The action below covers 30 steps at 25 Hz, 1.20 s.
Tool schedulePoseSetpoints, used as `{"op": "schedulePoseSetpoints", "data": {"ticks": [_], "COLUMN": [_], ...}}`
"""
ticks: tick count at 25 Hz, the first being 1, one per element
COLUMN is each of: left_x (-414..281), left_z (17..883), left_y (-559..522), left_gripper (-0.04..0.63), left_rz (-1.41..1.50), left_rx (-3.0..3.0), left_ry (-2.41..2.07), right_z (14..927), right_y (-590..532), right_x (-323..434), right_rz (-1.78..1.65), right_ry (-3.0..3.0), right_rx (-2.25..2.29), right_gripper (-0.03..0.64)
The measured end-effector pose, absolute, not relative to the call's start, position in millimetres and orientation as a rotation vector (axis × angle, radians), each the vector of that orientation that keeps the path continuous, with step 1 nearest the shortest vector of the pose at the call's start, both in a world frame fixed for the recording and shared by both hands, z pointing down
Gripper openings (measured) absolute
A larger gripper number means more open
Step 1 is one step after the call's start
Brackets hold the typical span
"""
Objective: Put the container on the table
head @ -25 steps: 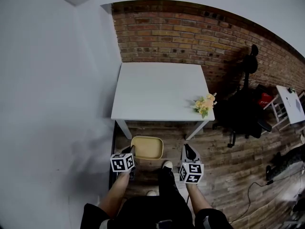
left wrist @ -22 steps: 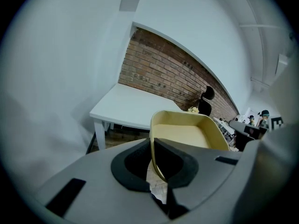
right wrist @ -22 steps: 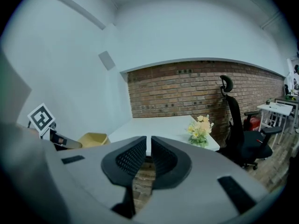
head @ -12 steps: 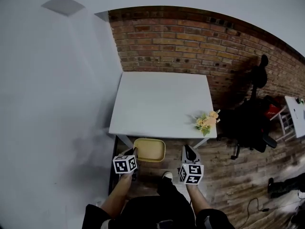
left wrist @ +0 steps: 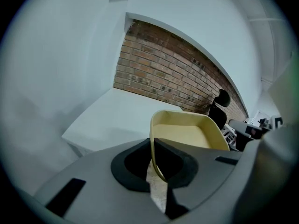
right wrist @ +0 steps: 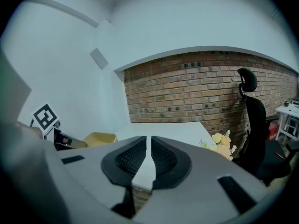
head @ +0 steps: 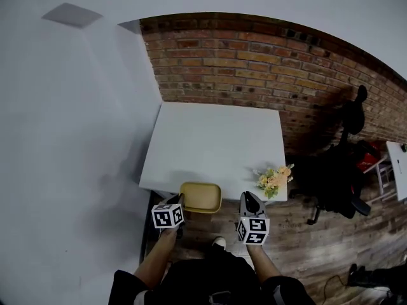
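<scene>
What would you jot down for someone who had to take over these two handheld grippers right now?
Left gripper: shut on the rim of the yellow container, holding it in the air.
Right gripper: shut, empty.
White table: just ahead, with a flower bunch at its near right corner.
Done: the container is gripped and held at the table's near edge.
Left: set it on a bare part of the table, then open the left gripper.
</scene>
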<state>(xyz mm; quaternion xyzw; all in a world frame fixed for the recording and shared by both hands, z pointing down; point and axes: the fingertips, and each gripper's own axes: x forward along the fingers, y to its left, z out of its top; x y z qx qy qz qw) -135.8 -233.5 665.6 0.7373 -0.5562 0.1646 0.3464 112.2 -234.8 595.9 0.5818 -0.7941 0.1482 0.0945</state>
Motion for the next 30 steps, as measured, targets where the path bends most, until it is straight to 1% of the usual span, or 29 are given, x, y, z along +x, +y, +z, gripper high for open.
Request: {"op": "schedulePoseSetpoints", "data": {"ticks": [8, 21, 30], "left_x": [-115, -99, -92], "left_z": [663, 663, 675], "left_y": [-268, -294, -341], "left_gripper": [0.022, 0.022, 0.022], "left_rz": [0.412, 0.421, 0.402], "left_rx": [1.897, 1.904, 1.888], "left_ry": [-1.465, -1.483, -1.473], "right_z": [600, 600, 603], "right_y": [-263, -280, -321], "right_x": [126, 133, 138], "right_rz": [0.465, 0.466, 0.454], "right_ry": [-2.381, -2.397, -2.387], "right_rx": [1.694, 1.684, 1.680], "right_gripper": [0.026, 0.026, 0.026]}}
